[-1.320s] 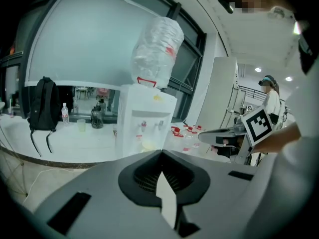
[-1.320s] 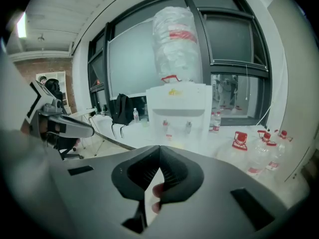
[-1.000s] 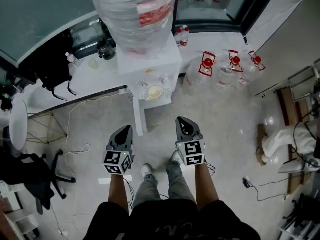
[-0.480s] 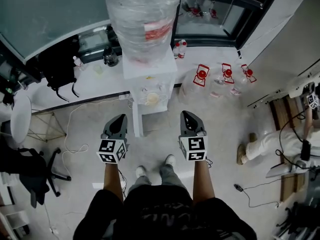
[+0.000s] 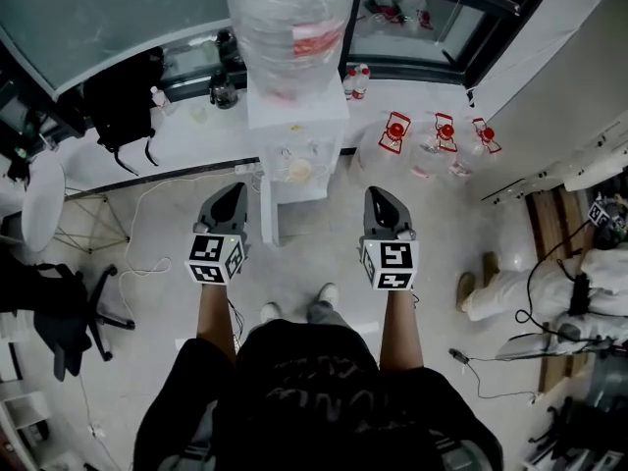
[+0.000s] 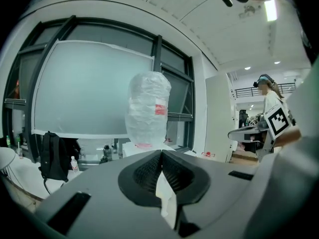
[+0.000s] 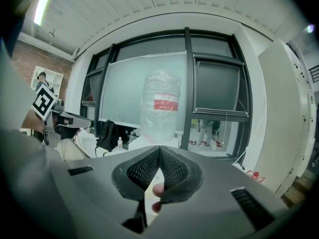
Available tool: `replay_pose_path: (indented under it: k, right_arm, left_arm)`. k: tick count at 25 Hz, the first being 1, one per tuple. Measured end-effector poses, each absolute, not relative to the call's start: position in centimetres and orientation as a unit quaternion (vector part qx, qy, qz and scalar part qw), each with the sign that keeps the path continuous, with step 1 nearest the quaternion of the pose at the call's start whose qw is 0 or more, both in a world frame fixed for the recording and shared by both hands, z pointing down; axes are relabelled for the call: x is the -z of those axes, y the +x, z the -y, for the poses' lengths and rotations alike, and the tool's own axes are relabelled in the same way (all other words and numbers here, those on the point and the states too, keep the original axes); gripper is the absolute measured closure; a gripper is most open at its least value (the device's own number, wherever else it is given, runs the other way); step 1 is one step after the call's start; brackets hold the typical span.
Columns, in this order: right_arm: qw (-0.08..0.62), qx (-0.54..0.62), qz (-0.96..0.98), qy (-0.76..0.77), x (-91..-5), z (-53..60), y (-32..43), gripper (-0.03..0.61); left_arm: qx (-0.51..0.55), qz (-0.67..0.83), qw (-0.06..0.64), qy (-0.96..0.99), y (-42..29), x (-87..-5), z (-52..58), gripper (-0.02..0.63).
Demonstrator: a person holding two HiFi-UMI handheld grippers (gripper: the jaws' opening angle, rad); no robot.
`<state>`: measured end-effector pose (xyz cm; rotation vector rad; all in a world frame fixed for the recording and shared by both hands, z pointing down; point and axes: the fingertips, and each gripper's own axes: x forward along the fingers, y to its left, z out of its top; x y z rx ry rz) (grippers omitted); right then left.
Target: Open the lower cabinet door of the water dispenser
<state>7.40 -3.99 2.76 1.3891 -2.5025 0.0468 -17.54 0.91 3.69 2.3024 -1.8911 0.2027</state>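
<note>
The white water dispenser stands straight ahead, seen from above, with a plastic-wrapped bottle on top. Its taps and drip tray face me; the lower cabinet front is steeply foreshortened and its door barely shows. My left gripper hovers in front of the dispenser's left side, jaws shut and empty. My right gripper hovers to the right of it, also shut and empty. Neither touches the dispenser. In the left gripper view the bottle rises beyond the shut tips; the right gripper view shows the same bottle past its tips.
Several water jugs with red caps stand on the floor right of the dispenser. A black bag, a cable and an office chair are at the left. A person in white works at the right.
Both grippers have risen and now sit nearer the dispenser in the head view. The view itself has lifted, so the floor and my feet look farther off. Jaws stayed shut.
</note>
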Motion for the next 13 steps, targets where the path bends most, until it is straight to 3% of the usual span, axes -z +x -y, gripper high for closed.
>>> replay_pose_path:
  k: [13]
  right_arm:
    - [0.116,0.019,0.864,0.489,0.1,4.3,8.4,0.565]
  left_arm:
    - [-0.056,0.629,0.051,0.774,-16.7,-1.0,-0.3,0.601]
